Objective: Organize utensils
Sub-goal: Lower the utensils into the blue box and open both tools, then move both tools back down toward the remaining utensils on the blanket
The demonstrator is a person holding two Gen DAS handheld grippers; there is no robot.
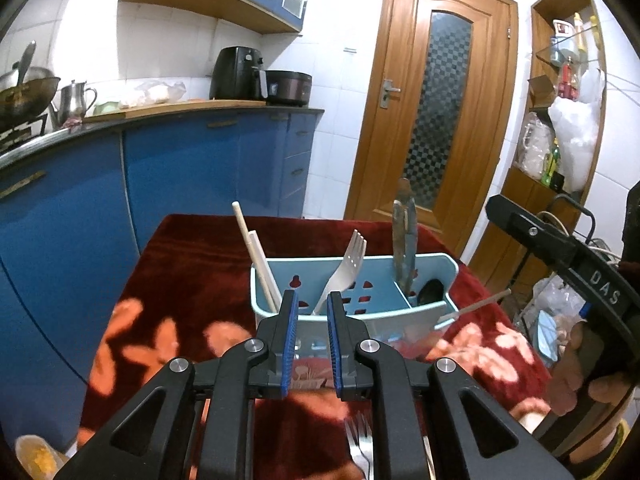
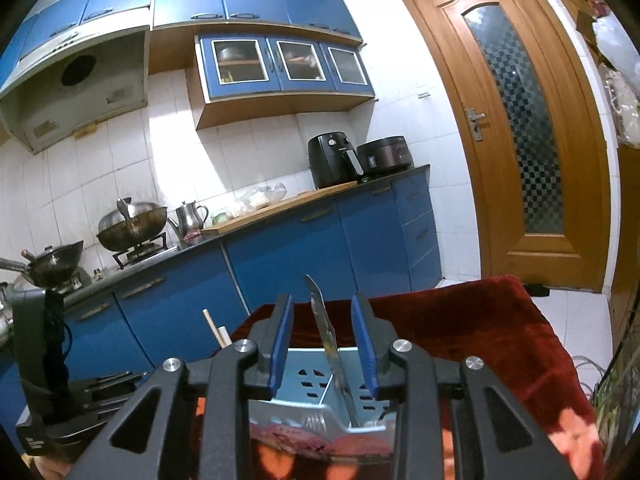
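A light-blue utensil caddy [image 1: 352, 304] stands on a table draped in a red floral cloth [image 1: 192, 280], holding pale chopsticks [image 1: 260, 264] at its left end, a white fork [image 1: 344, 272] in the middle and a worn knife [image 2: 328, 336] upright in the right compartment. The left gripper [image 1: 312, 340] hovers before the caddy, its blue pads slightly apart and gripping nothing. The right gripper [image 2: 324, 348] straddles the knife, jaws apart, pads clear of the blade. A metal fork [image 1: 360, 448] lies on the cloth below.
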